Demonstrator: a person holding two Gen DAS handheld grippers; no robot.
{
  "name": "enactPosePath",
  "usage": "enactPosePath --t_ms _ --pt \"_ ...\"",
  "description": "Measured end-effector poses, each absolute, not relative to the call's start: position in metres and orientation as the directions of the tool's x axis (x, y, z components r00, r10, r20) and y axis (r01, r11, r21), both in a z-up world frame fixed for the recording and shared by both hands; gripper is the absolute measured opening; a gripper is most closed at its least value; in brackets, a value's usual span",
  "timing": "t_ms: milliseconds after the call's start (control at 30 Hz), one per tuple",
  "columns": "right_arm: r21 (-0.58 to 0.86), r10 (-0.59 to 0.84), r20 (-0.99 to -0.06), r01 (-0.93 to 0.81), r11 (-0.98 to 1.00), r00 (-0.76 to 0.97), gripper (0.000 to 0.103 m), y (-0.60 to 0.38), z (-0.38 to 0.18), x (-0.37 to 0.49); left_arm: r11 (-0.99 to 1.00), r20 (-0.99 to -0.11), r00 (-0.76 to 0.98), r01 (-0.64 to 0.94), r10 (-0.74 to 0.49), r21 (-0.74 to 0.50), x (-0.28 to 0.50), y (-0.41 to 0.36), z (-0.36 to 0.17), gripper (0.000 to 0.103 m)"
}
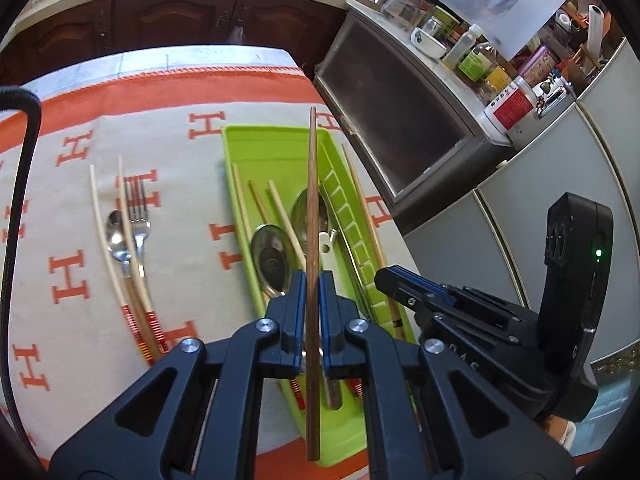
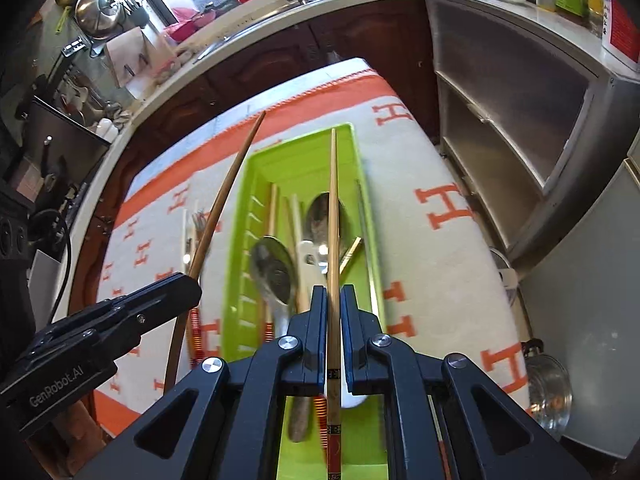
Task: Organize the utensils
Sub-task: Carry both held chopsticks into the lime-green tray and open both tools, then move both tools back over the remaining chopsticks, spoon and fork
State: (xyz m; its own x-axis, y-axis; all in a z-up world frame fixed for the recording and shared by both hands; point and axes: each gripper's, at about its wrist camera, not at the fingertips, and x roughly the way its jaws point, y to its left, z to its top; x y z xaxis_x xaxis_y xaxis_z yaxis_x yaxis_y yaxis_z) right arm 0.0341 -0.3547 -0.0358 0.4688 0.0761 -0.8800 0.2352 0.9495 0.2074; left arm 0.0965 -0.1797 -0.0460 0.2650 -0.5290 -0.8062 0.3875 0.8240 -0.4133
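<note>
The job looks partly done — the green tray point(image 1: 276, 148) lying ahead of and beneath both tongs already holds two large metal spoons point(image 1: 273, 258), several pale chopsticks point(image 1: 285, 216), a white-handled tool and what seems to be a slim metal piece along its slotted side. The left tongs point(image 1: 313, 300) are closed on a dark brown chopstick point(image 1: 312, 200), which runs straight forward between the pads and hangs above the tray without touching it. The right tongs point(image 2: 333, 312) are likewise pinched shut on a lighter bamboo chopstick point(image 2: 333, 208) with a printed end, also held over the tray's length. So two chopsticks are in the air, not yet set down. Well off to the left of the left tongs, on the patterned cloth point(image 1: 72, 208) covering the table, a fork point(image 1: 138, 216), a small spoon point(image 1: 117, 240) and a pair of cream chopsticks with red-banded ends point(image 1: 120, 256) lie outside the tray. By my reckoning these four pieces, plus the two held sticks, are what remains — roughly half the work.
</note>
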Motion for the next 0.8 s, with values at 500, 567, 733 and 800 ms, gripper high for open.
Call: enactPosePath --t_ms 500,567,733,800 --pt "0.174 0.052 -0.875 0.213 0.961 0.482 0.028 -0.35 -0.045 0.04 0.839 -0.846 0.241 0.412 -0.476 -0.355 0.094 -0.18 -0.067 0.005" --pt "0.177 0.057 -0.871 0.204 0.963 0.487 0.028 -0.346 -0.041 0.038 0.844 -0.846 0.254 0.412 -0.469 -0.344 0.093 -0.173 -0.061 0.005" --pt "0.175 0.063 -0.862 0.178 0.968 0.503 0.028 -0.333 -0.03 0.03 0.861 -0.85 0.278 0.39 -0.448 -0.326 0.092 -0.149 -0.052 0.005" --pt "0.18 0.072 -0.856 0.165 0.97 0.512 0.028 -0.326 -0.023 0.025 0.869 -0.85 0.289 0.373 -0.441 -0.324 0.092 -0.14 -0.048 0.005"
